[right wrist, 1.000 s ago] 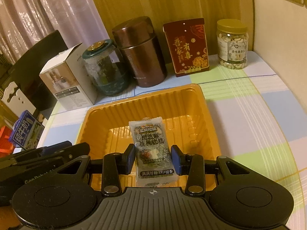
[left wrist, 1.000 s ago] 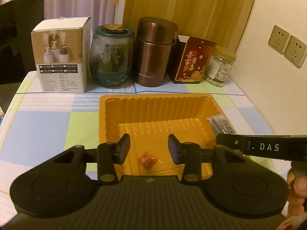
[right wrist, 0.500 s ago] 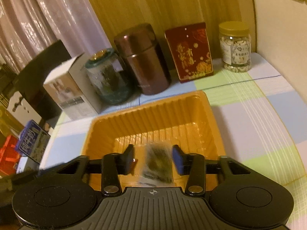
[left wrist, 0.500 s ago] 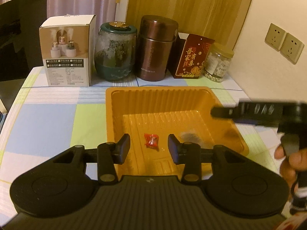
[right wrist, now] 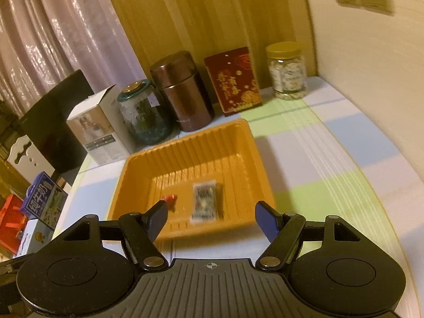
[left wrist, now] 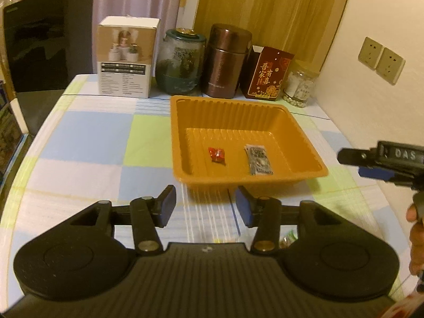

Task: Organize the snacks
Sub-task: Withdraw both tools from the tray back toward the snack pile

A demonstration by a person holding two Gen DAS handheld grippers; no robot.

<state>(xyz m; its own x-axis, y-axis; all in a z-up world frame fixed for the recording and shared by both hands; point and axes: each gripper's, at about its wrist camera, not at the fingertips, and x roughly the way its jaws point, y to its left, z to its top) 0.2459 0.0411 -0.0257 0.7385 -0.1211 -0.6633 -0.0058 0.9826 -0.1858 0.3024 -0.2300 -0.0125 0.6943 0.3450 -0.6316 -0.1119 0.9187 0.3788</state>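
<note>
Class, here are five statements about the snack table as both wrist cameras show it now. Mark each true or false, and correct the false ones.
1. The orange tray holds two snacks. True: a red candy and a dark snack packet.
2. The right gripper clamps the snack packet. False: its jaws are apart and empty; the packet lies in the tray.
3. The left gripper is open. True.
4. The brown canister stands inside the tray. False: it stands on the table behind it.
5. The red candy touches the packet. False: bare tray floor separates them.
</note>
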